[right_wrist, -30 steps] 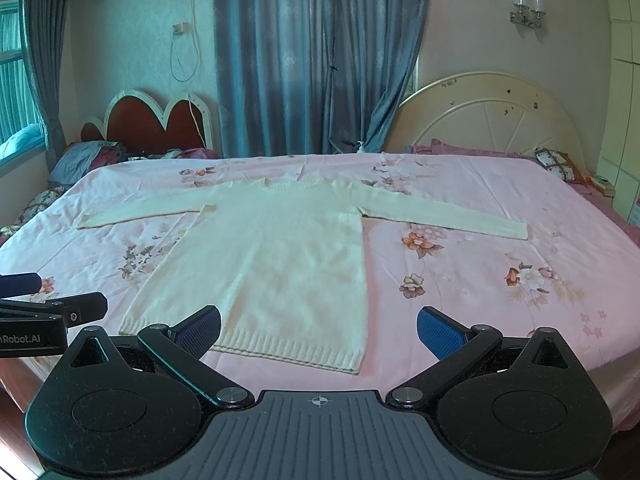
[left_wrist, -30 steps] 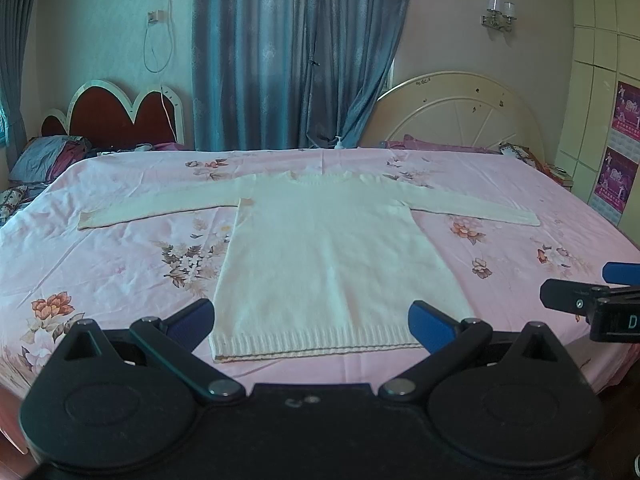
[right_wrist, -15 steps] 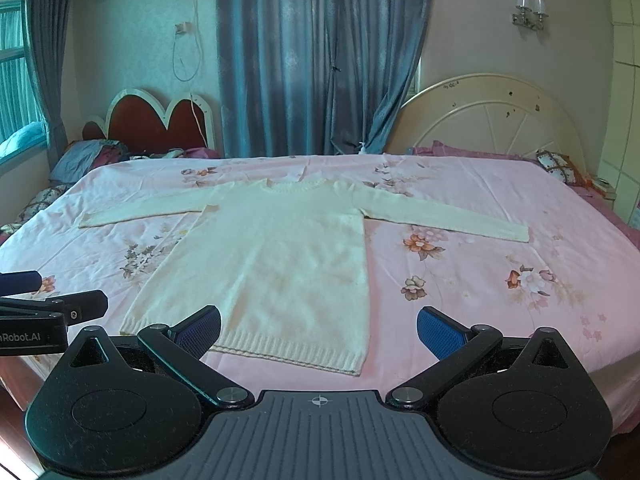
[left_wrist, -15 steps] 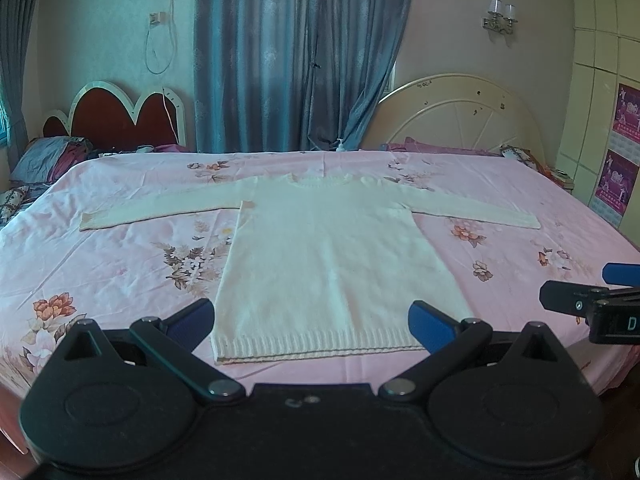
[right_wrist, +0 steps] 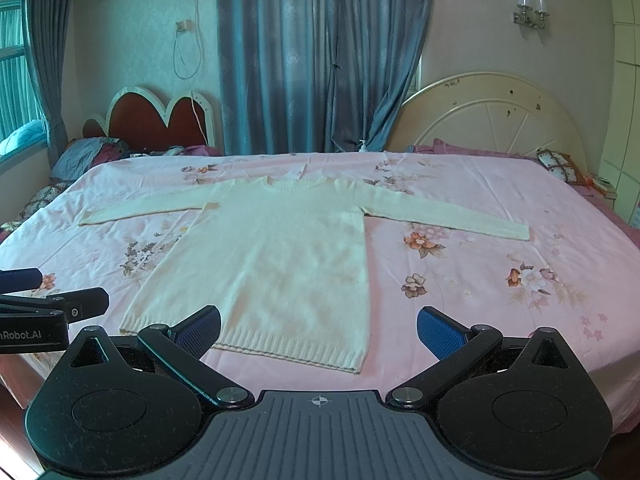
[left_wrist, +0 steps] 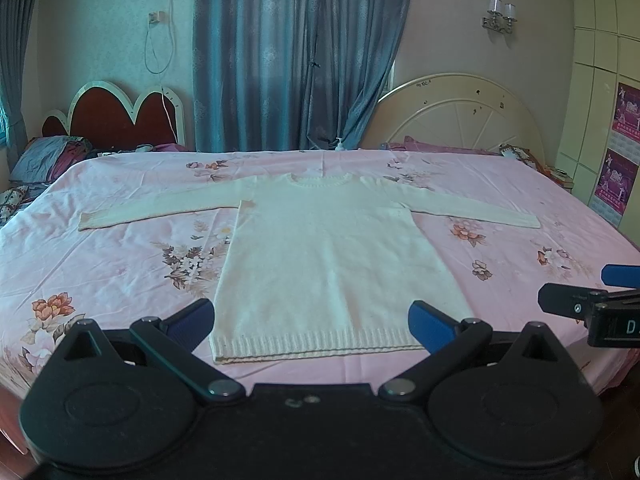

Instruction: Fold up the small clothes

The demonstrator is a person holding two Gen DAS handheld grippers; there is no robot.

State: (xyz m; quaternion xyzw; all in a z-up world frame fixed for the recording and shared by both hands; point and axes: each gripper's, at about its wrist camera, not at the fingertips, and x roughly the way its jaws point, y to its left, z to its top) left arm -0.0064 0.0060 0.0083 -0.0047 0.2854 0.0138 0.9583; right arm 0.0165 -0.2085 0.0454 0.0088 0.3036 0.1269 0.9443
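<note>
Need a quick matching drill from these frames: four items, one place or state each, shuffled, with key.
Items:
1. sweater
2. left gripper
3. curtains
4. wall lamp

Descriptions:
A. blue-grey, behind the bed
B. open, holding nothing
C. flat on the bedsheet, sleeves spread
D. high on the wall, right side

Pairs: 1-C, 2-B, 3-A, 4-D
</note>
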